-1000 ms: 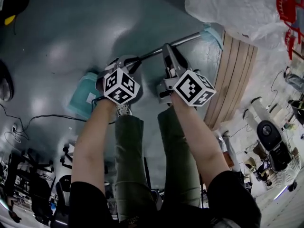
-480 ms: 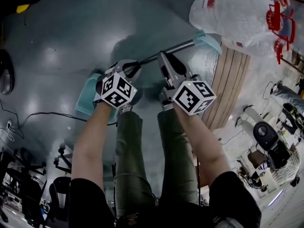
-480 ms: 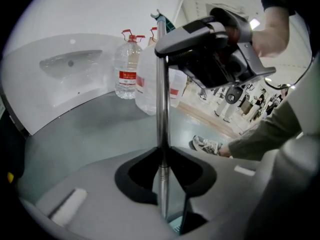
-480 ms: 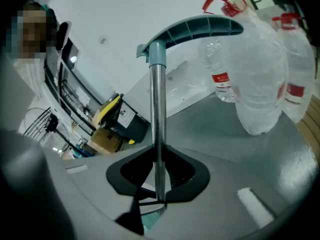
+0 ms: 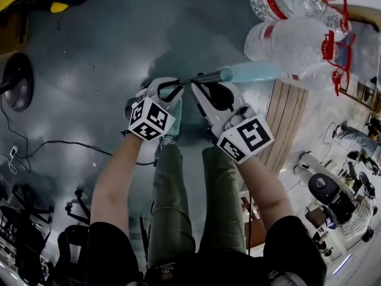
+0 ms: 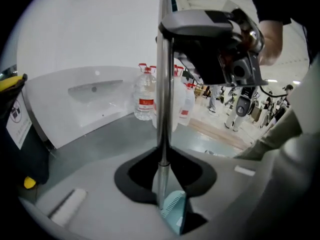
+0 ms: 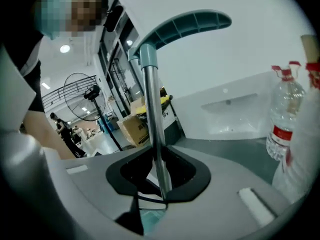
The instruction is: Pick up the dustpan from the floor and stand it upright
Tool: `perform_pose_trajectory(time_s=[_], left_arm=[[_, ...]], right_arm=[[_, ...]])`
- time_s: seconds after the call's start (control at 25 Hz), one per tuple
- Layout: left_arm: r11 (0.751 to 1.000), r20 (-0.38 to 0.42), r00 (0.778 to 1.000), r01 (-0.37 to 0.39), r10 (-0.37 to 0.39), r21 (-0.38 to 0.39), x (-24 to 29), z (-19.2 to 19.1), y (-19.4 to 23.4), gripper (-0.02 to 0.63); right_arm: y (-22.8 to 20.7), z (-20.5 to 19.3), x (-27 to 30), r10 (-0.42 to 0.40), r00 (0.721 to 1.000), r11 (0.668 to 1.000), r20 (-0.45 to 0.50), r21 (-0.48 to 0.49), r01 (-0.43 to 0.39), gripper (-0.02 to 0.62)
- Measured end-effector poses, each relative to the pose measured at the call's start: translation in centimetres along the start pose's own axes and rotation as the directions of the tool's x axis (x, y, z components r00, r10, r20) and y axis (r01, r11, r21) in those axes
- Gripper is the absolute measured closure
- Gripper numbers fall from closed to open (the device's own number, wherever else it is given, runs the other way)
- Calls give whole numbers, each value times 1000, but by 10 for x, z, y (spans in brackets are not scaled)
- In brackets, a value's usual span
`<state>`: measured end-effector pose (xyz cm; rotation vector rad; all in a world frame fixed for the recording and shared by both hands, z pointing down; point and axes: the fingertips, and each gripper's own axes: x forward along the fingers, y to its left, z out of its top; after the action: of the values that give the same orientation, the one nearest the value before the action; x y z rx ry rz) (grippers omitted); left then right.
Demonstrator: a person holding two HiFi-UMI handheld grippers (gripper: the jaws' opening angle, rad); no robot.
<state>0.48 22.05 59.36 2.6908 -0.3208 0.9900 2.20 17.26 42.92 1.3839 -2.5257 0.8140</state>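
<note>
The dustpan has a long metal pole (image 5: pixel 196 78) with a teal handle (image 5: pixel 250 71) at its top end. It hangs off the grey floor (image 5: pixel 89 52), nearly upright. My left gripper (image 5: pixel 171 87) is shut on the pole low down. Just below that grip in the left gripper view (image 6: pixel 160 181) is the teal pan (image 6: pixel 173 210). My right gripper (image 5: pixel 199 88) is shut on the same pole, a little higher. In the right gripper view (image 7: pixel 159 176) the pole (image 7: pixel 152 124) rises to the curved handle (image 7: pixel 187 25). The head view shows only a sliver of the pan (image 5: pixel 177 113).
Wrapped packs of water bottles (image 5: pixel 297 34) stand at the far right beside a wooden pallet (image 5: pixel 289 115). A black cable (image 5: pixel 59 143) runs over the floor at the left, near a fan (image 5: pixel 18 82). A white wall panel (image 6: pixel 95 89) lies ahead.
Both grippers have risen with the pole in them. The pan has left the floor and now sits under the grippers, and the handle end has swung up toward the camera.
</note>
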Motion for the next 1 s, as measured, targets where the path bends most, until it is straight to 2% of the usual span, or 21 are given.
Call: perform_pose_trajectory(time_s=[0.08, 0.24, 0.4, 0.52, 0.64, 0.8, 1.0], left_arm=[[999, 40, 999, -31, 31, -8, -19, 18, 18, 476], [996, 110, 990, -91, 93, -22, -50, 54, 54, 476], [989, 144, 980, -142, 137, 30, -67, 88, 91, 476], [982, 154, 974, -180, 169, 60, -74, 109, 121, 476], [976, 153, 967, -213, 203, 48, -81, 120, 158, 475], [963, 149, 951, -268, 269, -29, -92, 129, 220, 476], [945, 136, 935, -321, 327, -67, -104, 139, 287, 476]], right_arm=[[17, 27, 11, 28, 999, 999, 36, -41, -26, 512], [42, 75, 29, 90, 990, 995, 110, -45, -86, 500], [48, 111, 40, 149, 978, 987, 146, -80, -139, 447], [40, 131, 47, 172, 973, 983, 157, -84, -160, 433], [15, 149, 57, 144, 975, 989, 168, -43, -139, 433], [-28, 175, 72, 88, 982, 995, 169, 29, -94, 434], [-65, 197, 92, 51, 989, 997, 136, 52, -59, 434]])
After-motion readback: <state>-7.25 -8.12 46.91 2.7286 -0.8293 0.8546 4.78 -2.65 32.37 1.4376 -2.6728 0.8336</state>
